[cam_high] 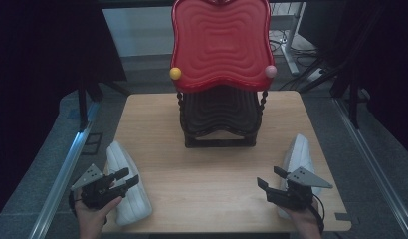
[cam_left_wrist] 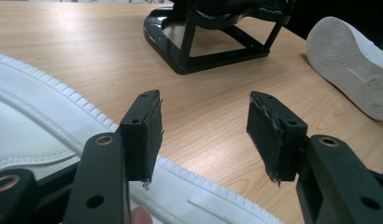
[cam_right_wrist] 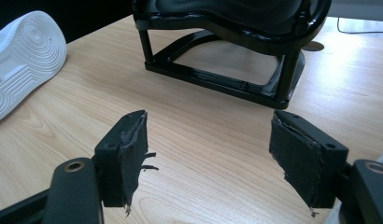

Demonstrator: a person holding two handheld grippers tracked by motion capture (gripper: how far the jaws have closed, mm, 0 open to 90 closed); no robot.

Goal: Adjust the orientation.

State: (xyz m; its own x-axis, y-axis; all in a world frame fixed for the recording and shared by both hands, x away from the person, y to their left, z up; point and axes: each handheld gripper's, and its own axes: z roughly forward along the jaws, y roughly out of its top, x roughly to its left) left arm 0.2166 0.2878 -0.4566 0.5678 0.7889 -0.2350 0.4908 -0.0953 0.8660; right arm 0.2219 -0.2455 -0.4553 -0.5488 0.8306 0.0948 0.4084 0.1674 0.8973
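high view, left gripper: jaws spread wide, nothing between them, held in the person's left hand right over the left shoe.
high view, left shoe: white sneaker lying along the left front edge of the table, toe toward the person, touching or just under the gripper.
high view, right gripper: jaws wide apart, empty, just beside the right shoe.
high view, right shoe: white, on its side near the right table edge, partly under the gripper body.
high view, rack: two-tier stand at table centre-back, red wavy top tray, black lower tray, both look empty.
left gripper view, fingers: open, padded faces frayed, gap holds bare wood.
left gripper view, left shoe: upper and stitched sole edge run just under the left jaw.
left gripper view, right shoe: sole facing camera, well apart across the table.
left gripper view, rack: black base ahead.
right gripper view, fingers: open wide, nothing gripped.
right gripper view, left shoe: sole up at far left, well apart.
right gripper view, rack: black base straight ahead, near.
step: looks like the start, reaching for shoes, none grasped.
next move: likely lower a gripper onto its shoe's collar or side wall, close firmly, then lift toward a rack tier; needs the jaw to straddle the edge, not press on top.
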